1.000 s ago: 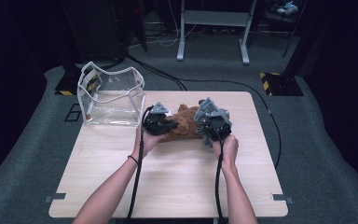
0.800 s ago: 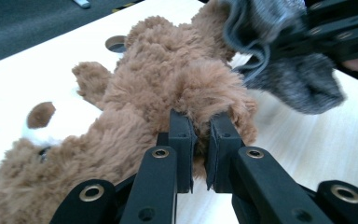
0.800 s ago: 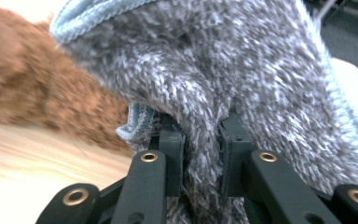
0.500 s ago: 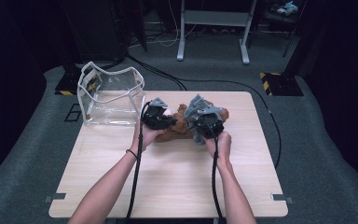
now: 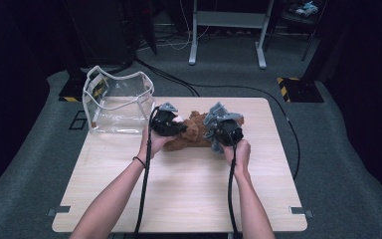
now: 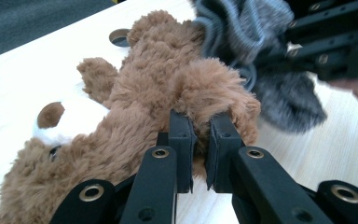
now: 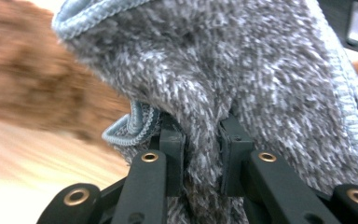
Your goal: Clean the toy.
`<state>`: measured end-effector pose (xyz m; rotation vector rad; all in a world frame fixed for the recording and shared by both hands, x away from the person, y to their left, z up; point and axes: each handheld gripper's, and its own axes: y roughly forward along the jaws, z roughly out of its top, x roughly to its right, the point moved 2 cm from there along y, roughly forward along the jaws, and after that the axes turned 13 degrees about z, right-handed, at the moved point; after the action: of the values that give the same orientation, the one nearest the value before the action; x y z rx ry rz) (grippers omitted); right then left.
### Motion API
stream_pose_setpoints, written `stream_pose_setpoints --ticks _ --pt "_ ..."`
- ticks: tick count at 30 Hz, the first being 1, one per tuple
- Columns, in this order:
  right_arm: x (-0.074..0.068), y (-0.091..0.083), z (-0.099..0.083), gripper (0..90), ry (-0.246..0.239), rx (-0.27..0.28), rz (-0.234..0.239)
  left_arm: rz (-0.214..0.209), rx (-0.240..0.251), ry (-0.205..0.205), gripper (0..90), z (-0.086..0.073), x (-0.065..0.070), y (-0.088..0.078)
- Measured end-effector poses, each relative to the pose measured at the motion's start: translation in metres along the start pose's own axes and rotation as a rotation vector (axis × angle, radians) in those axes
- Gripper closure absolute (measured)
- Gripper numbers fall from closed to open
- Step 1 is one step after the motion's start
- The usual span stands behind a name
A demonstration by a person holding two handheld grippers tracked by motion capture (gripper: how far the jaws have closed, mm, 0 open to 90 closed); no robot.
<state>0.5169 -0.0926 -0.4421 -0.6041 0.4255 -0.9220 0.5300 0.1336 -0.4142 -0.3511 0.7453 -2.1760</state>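
Observation:
A brown teddy bear lies on the wooden table, toward its far side. My left gripper is shut on one of its furry limbs; in the left gripper view the jaws pinch the brown fur. My right gripper is shut on a grey knitted cloth just right of the bear. In the right gripper view the pads squeeze a fold of that cloth, and the bear is a blur at the left.
A clear plastic bag with white trim stands open at the table's far left corner. There is a small round hole in the tabletop beyond the bear. Cables and a metal stand lie on the floor behind the table.
The right gripper has shifted slightly with the grey cloth beside the bear. The left gripper has kept still on the bear.

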Motion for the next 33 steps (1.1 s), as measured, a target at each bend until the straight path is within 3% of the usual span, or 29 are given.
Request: stream_pose_setpoints --ticks 7,12,15,18,19,25,26,29,33 --pt "0.040 -0.014 -0.010 75.2 0.081 0.005 -0.100 0.003 -0.008 0.003 82.3 0.001 -0.004 0.000" --pt "0.054 -0.020 -0.015 75.1 0.112 0.014 -0.144 0.005 -0.014 0.011 82.4 0.004 -0.006 0.000" --pt "0.044 -0.026 -0.016 75.1 0.082 0.041 -0.130 0.007 -0.012 0.007 82.3 0.006 -0.005 0.002" --pt "0.021 -0.028 -0.017 75.1 0.033 0.058 -0.074 0.008 -0.015 0.008 82.3 0.008 -0.004 0.003" --pt "0.013 -0.027 -0.017 75.1 0.011 0.067 -0.053 0.003 -0.013 -0.007 82.2 0.009 -0.004 0.003" --pt "-0.034 -0.009 -0.015 75.0 -0.073 0.066 0.084 -0.001 -0.025 -0.003 82.0 0.015 -0.005 0.004" --pt "-0.040 -0.004 -0.015 75.0 -0.077 0.060 0.087 0.005 -0.021 0.004 82.0 0.015 -0.006 0.005" --pt "-0.046 0.008 -0.013 75.0 -0.089 0.034 0.092 0.007 -0.032 0.012 82.0 0.017 -0.007 0.005" --pt "-0.034 0.012 -0.013 75.1 -0.053 0.015 0.078 0.004 -0.037 0.007 82.1 0.016 -0.008 0.004"
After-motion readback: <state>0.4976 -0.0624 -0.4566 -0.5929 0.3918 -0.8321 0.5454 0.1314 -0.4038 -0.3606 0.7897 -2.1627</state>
